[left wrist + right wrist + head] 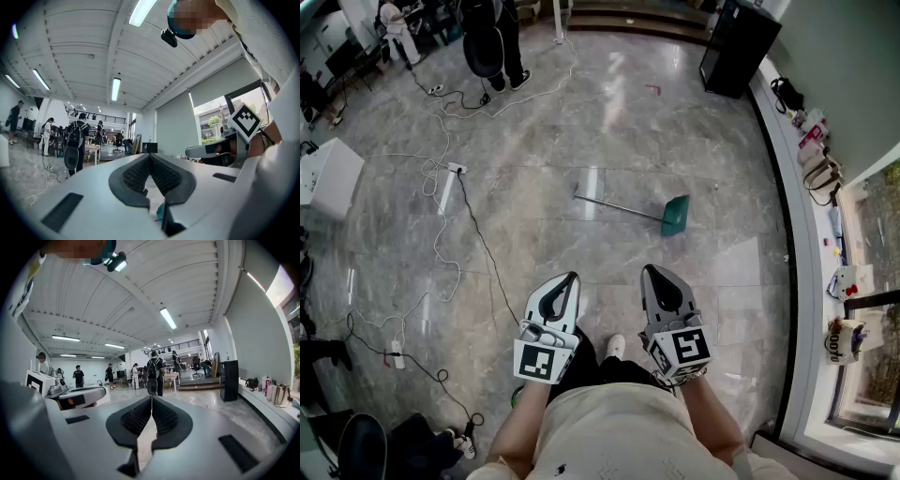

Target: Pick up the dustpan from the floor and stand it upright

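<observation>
Green plastic dustpan (676, 215) lies flat on glossy grey marble floor (609, 122), thin straight metal handle (619, 207) attached. Left gripper (571, 277) and right gripper (649, 270) both pressed together, empty.

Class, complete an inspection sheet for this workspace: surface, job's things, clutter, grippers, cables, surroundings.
Surface: glossy grey stone floor.
Job's things: green dustpan lying on the floor, long handle pointing left; not yet upright.
Clutter: bags and small items on the white ledge at right.
Grippers: left gripper and right gripper both shut, empty, short of the dustpan.
Cables: white cable and black cable trail over the floor at left; a power strip lies there.
Surroundings: black cabinet ahead; people standing far off.
</observation>
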Demonstrator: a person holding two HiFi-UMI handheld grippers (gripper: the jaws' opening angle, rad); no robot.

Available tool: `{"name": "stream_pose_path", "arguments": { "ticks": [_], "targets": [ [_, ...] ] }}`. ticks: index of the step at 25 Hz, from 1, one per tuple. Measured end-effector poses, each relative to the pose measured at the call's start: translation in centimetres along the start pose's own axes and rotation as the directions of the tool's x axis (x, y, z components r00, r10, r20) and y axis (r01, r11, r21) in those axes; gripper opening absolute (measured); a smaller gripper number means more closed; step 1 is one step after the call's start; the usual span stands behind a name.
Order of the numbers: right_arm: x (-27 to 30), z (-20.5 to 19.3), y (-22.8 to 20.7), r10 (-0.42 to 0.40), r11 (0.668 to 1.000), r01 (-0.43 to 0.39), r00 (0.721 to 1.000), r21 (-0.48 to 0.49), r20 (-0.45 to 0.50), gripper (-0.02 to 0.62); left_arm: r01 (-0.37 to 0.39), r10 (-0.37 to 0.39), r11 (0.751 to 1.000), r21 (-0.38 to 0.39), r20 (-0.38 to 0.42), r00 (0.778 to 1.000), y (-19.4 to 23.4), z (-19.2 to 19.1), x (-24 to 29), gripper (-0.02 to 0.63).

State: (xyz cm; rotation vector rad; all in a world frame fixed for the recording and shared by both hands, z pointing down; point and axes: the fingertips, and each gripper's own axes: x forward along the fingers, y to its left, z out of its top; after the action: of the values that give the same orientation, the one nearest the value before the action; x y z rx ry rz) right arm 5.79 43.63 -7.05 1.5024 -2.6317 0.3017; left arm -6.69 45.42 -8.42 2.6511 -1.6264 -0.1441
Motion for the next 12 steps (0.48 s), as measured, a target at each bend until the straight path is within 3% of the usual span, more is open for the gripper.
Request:
{"name": "stream_pose_path", "arguments": {
  "ticks": [3, 6, 12],
  "targets": [
    [2.9, -0.2, -0.7, 0.027, 1.0, -0.027, 0.999, 0.002, -0.023, 0.018, 0.011, -0.011, 0.999, 0.041, -0.004, 1.0, 2.0, -0.8, 2.2, 0.011],
    [7.8, -0.7, -1.4, 0.022, 1.0, -0.023, 0.999, -0.021, -0.031, 0.018, -0.018, 0.018, 1.0, -0.003, 0.03, 0.999, 6.2, -0.8, 5.2, 0.011],
    [20.6, -0.1, -1.3, 0.012, 1.0, -0.014, 0.996, -0.021, -0.092, 0.018, -0.012, 0.012, 0.998, -0.058, -0.002, 1.0, 16.2, -2.9, 11.1, 0.011]
  ]
}}
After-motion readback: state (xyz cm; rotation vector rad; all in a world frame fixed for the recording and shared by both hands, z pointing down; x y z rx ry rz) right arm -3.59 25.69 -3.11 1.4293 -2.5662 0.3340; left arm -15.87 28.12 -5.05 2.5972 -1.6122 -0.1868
